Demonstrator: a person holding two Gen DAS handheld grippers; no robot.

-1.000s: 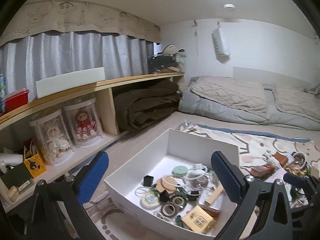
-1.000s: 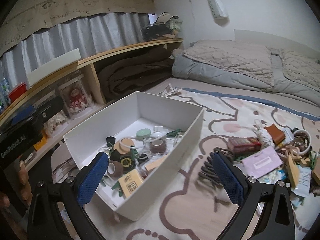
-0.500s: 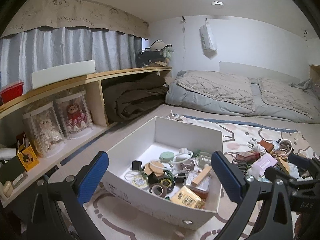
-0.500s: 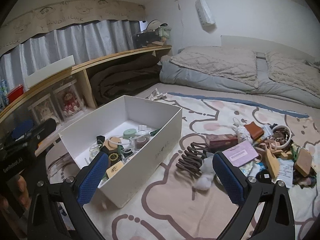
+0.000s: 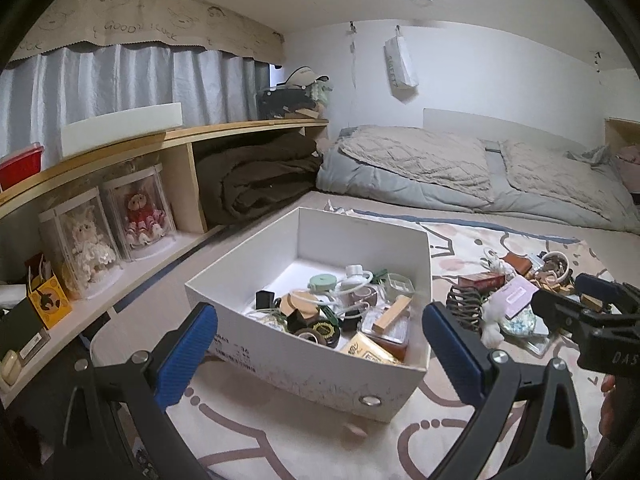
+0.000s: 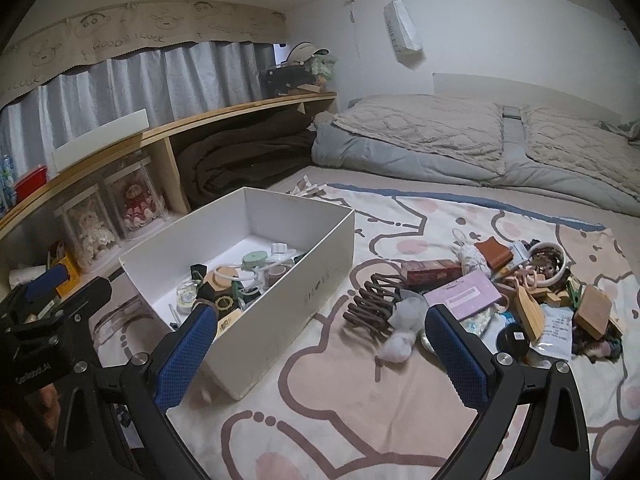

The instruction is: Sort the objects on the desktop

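Hovering wide and empty: left tongs before white box; right tongs before brown hair claw.

Box sits on blanket, small items inside it. Right of box, on blanket: hair claw, then a pile incl. card and bowl. Shelf left of box; bedding behind.

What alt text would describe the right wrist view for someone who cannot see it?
An open, empty right gripper hovers over a patterned blanket, between a white box of small items and a loose clutter pile. A bed lies behind.
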